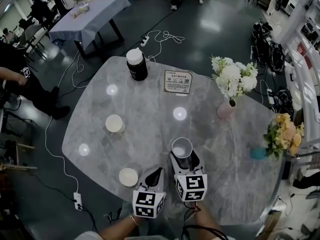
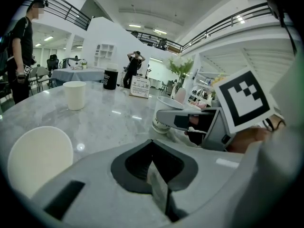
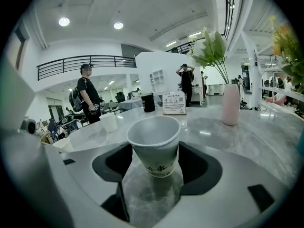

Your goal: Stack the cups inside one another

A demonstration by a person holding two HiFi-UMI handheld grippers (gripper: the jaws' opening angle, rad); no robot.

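1. Overhead, head view: grey cup (image 1: 182, 147) upright on marble table (image 1: 150, 104) between right gripper's (image 1: 183, 159) wide jaws; near white cup (image 1: 128, 177) and far white cup (image 1: 114, 123) stand left.
2. Left gripper view: left gripper (image 2: 157, 177) jaws together, empty; right gripper hides part of grey cup.
3. Right gripper view: cup print and placard (image 3: 174, 103) text illegible.

Large open indoor hall, showroom or office-atrium type: upper gallery with dark railing (image 3: 90, 61), white walls, recessed ceiling lights (image 3: 64, 21), polished grey floor (image 1: 200, 29). Marble-top table (image 1: 100, 129) with pink flower vase (image 1: 226, 109) and sign stand (image 1: 178, 81); cloth-covered table (image 1: 95, 14) beyond; power strip (image 1: 77, 200) and white cable (image 1: 167, 34) on floor; person with backpack (image 3: 88, 96) standing by
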